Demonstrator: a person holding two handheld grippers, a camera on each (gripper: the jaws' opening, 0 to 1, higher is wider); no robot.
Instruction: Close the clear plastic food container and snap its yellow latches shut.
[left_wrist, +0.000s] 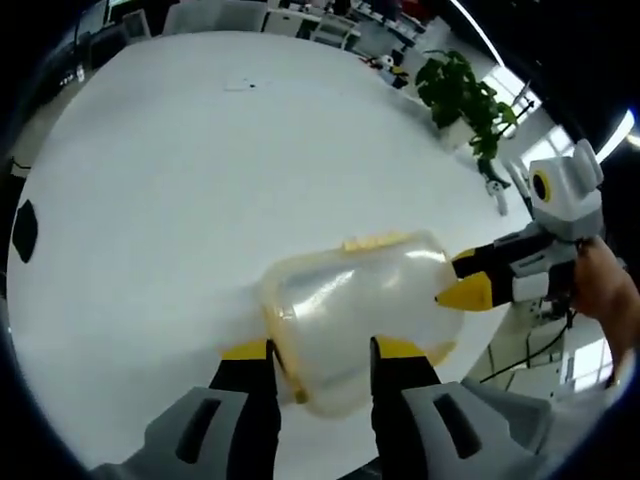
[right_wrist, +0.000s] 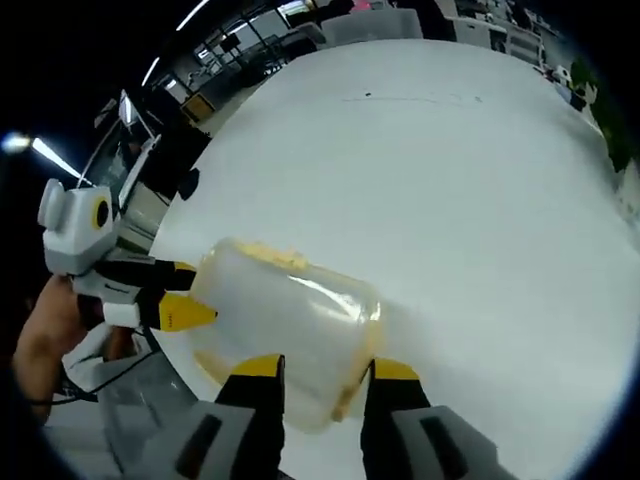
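Observation:
A clear plastic food container (left_wrist: 360, 300) with yellow latches lies on the white table (left_wrist: 200, 180), close to its edge. One end of it sits between the yellow-tipped jaws of my left gripper (left_wrist: 322, 350), which press against it. My right gripper (left_wrist: 467, 280) comes in from the right and holds the opposite end. In the right gripper view the container (right_wrist: 290, 320) lies across the picture, its near corner and yellow rim pinched by my right gripper (right_wrist: 328, 368). There my left gripper (right_wrist: 188, 292) reaches in from the left and touches the far end.
A potted green plant (left_wrist: 465, 95) stands past the table's far right edge. Desks and chairs (left_wrist: 300, 15) line the room behind. A person's hand (left_wrist: 610, 290) holds the right gripper. The table edge (right_wrist: 175, 370) runs just beside the container.

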